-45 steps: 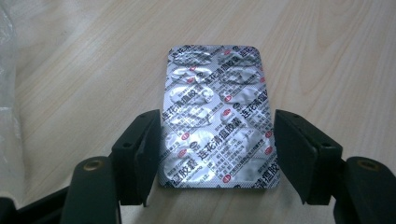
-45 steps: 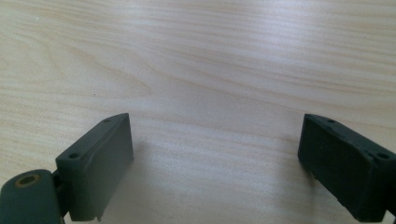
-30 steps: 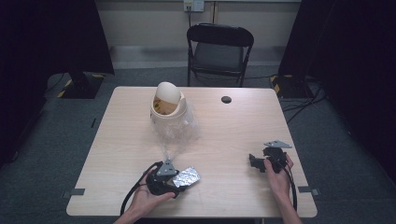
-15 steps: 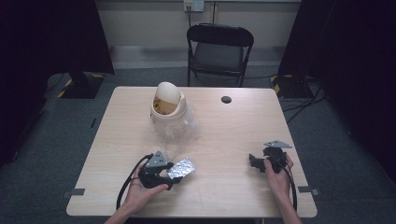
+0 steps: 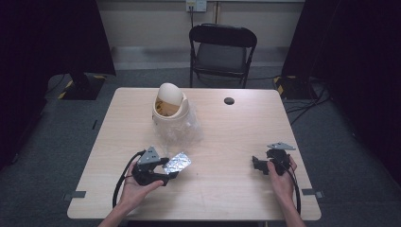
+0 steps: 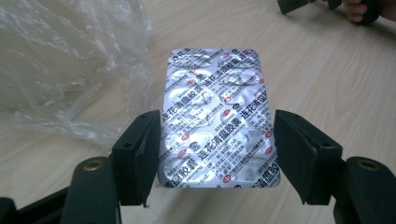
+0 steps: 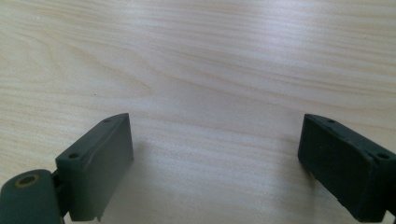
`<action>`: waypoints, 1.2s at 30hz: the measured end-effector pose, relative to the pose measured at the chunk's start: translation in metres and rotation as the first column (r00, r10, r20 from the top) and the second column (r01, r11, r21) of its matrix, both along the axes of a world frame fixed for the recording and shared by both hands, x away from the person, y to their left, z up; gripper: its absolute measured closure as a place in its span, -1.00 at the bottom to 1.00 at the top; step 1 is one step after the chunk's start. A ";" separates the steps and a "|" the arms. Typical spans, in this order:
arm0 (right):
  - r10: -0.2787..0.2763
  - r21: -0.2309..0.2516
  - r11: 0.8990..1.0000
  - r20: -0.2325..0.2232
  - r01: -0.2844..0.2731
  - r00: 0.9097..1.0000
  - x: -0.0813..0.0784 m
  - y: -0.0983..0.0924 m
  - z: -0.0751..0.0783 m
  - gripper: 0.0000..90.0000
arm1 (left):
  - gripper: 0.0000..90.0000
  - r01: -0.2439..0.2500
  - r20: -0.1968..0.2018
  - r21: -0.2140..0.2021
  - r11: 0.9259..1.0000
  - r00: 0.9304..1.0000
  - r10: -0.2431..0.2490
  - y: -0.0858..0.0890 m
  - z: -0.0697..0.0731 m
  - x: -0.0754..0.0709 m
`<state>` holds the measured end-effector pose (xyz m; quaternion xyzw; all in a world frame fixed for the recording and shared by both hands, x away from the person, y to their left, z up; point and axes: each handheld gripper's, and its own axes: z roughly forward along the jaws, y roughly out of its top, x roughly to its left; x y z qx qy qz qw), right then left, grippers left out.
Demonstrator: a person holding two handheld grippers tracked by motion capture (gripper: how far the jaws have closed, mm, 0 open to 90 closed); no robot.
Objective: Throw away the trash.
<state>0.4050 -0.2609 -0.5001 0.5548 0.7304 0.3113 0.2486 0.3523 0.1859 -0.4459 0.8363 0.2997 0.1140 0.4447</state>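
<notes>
While right gripper (image 7: 215, 154) gapes, left gripper (image 6: 217, 149) clamps crinkled rectangular foil blister pack (image 6: 215, 116)

Silver blister pack (image 6: 217, 116) w/ black-red print, black jaws, clear bag (image 6: 70, 60), pale wood table (image 6: 336, 74).

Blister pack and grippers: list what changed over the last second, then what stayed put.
The left gripper, shut on the silver blister pack by its edges, lifted it and carried it a little left and toward the small bin and its plastic bag. The grip was kept throughout. The right gripper stayed open on the table; bin, bag and chair did not move.
</notes>
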 end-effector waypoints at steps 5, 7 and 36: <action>0.001 0.001 1.000 -0.002 -0.001 1.000 0.000 0.000 0.000 -0.79 | -0.24 -0.017 0.015 -0.005 1.000 1.000 0.017 0.007 0.008 0.004; -0.001 0.002 1.000 -0.002 0.001 1.000 0.000 0.000 0.000 -0.79 | -0.24 -0.020 0.025 -0.004 1.000 0.999 0.021 0.009 0.011 0.005; 0.000 0.003 1.000 -0.003 0.000 1.000 0.001 0.000 0.000 -0.80 | -0.24 -0.102 0.075 -0.098 0.990 0.991 0.110 0.055 0.072 0.052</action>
